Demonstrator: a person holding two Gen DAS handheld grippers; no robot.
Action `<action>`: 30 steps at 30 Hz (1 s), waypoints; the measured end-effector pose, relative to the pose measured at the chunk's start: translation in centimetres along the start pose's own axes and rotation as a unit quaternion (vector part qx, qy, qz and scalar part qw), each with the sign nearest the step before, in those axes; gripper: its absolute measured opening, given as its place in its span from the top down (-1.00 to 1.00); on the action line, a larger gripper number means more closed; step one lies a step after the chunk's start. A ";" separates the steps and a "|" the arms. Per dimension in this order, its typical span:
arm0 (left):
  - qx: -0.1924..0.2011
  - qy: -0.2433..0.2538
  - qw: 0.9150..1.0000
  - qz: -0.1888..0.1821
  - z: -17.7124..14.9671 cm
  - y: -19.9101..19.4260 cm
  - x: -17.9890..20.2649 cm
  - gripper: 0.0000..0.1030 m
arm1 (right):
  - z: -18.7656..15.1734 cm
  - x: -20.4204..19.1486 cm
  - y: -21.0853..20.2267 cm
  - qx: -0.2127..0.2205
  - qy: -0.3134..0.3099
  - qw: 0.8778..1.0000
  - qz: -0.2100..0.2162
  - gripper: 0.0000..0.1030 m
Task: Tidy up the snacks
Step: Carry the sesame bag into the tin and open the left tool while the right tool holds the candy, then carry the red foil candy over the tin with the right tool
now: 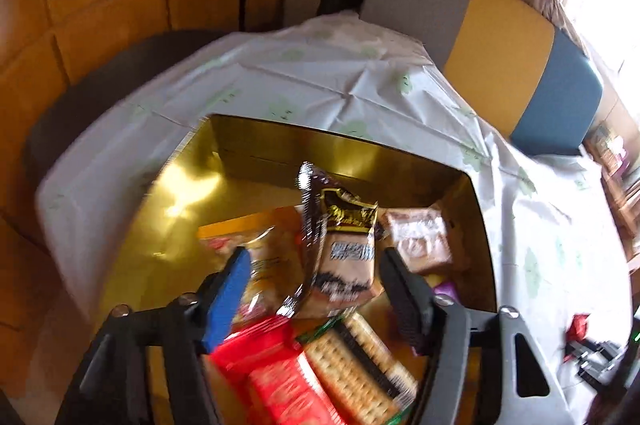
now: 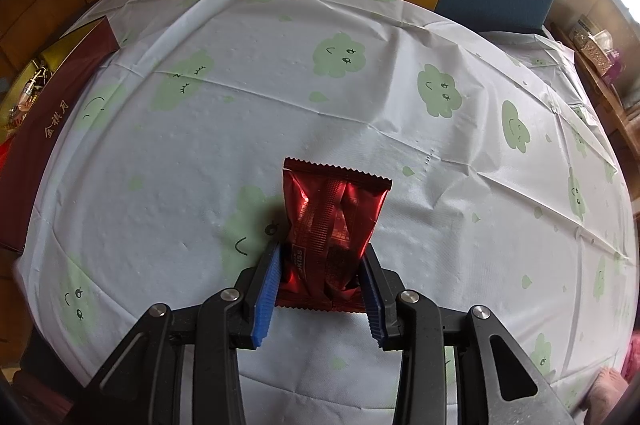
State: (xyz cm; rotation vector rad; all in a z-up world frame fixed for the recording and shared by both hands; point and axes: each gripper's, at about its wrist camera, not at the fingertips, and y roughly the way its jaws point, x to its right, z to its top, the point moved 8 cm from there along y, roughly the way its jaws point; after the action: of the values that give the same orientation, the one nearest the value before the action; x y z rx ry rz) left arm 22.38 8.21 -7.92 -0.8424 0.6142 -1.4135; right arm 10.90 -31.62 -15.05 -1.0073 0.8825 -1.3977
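Red foil packet between right hand-held gripper fingers, above tablecloth.

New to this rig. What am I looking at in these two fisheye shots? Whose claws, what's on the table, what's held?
There is no robot arm here. A person holds a two-finger gripper in each hand, and a fisheye camera on each one looks forward along its fingers.

The left wrist view shows the left gripper, open, above a gold-lined box of snacks: a brown and black wrapped snack packet between the fingers without visibly being gripped, a red wrapper and a clear pack of square crackers. This picture is motion-blurred.

The right wrist view shows the right gripper shut on a shiny red foil snack packet over the white tablecloth with green cloud faces. The box's dark red outer wall sits at the left edge of that view.
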 end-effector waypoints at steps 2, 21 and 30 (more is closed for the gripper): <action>0.016 0.018 1.000 0.019 -0.7 -1.3 0.1 -0.13 | 0.0 0.0 0.0 0.001 -0.003 1.000 -0.003 0.25; 0.046 0.041 0.998 0.023 -7.2 -6.0 2.8 -0.11 | -0.1 -0.7 -0.5 0.009 -0.029 0.999 -0.010 0.25; 0.049 0.038 0.998 0.029 -8.1 -6.7 2.1 -0.11 | -0.1 -0.7 -0.5 0.011 -0.024 1.000 -0.009 0.25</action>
State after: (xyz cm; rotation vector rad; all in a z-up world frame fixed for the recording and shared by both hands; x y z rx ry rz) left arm 12.12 5.30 -7.04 -0.6899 0.6170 -1.4167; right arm 10.61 -30.90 -14.72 -1.0300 0.8235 -1.3898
